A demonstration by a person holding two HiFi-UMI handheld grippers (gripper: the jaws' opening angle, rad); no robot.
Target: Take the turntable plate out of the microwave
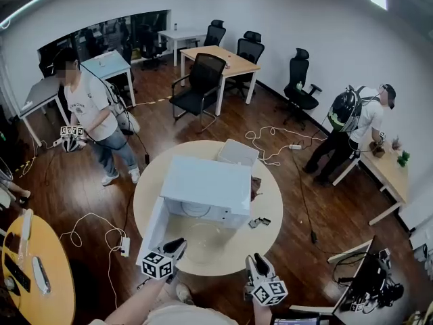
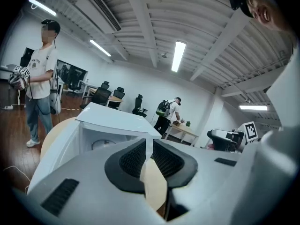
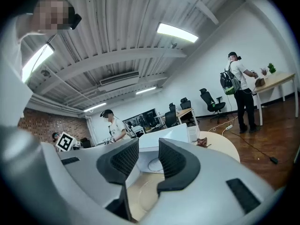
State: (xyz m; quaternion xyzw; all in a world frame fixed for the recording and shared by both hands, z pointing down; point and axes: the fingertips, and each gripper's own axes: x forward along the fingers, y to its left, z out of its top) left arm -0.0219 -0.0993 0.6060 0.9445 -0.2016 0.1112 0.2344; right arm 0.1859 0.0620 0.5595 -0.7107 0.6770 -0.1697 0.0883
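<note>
At about 7 o'clock of the round tabletop (image 1: 269, 212), the left gripper (image 1: 177, 244) is being held with its fingers pressed together on nothing. It is near the outer end of the open door (image 1: 153, 227), which is being left swung out toward 7 o'clock. In the middle of the tabletop the microwave (image 1: 206, 185) is being faced from its open front. The turntable plate (image 1: 196, 210) is being shown as a pale disc lying flat on the cavity floor, not yet taken out. At 5 o'clock the right gripper (image 1: 254, 258) is being held short of the cavity, its fingers standing partly apart and empty.

The plate is being judged to be glass: stiff, fairly heavy, smooth enough to slip, and breakable if dropped. It is probably being carried on a hub or ring, so a small lift is being expected before any pull. The best hold is being judged to be the near rim at 6 o'clock, pinched from above and below. A second pinch further round the rim is being advised against tipping.
</note>
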